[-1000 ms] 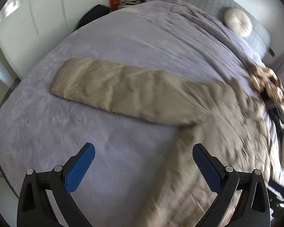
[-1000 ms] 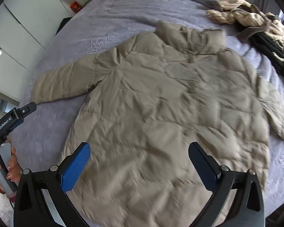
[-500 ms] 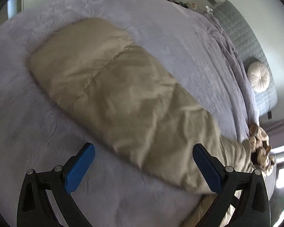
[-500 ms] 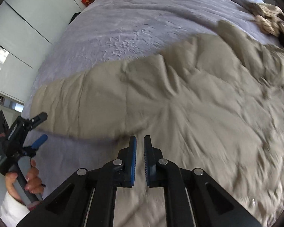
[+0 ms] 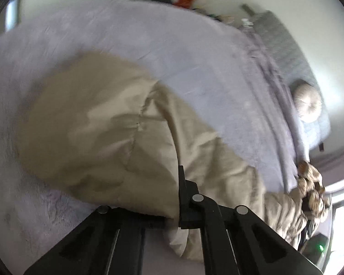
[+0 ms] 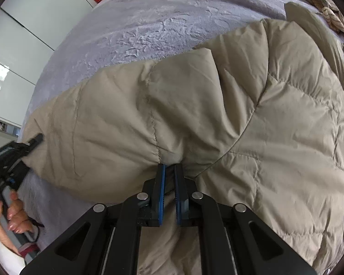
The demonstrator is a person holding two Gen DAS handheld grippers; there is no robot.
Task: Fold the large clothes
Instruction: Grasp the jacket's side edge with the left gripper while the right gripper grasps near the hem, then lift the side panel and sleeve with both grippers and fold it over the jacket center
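While both pinch beige puffer jacket: right hand-held gripper, left hand-held gripper; no legible writing.

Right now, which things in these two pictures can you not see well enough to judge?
- Left hand-held gripper, left wrist view: one finger is buried under the jacket sleeve, so the pinch itself is hidden.
- Sleeve cuff, left wrist view: blurred by motion.
- Jacket hem, right wrist view: cut off by the bottom edge and the right hand-held gripper.
- Striped bundle, both views: small and at the rim; I cannot name it.
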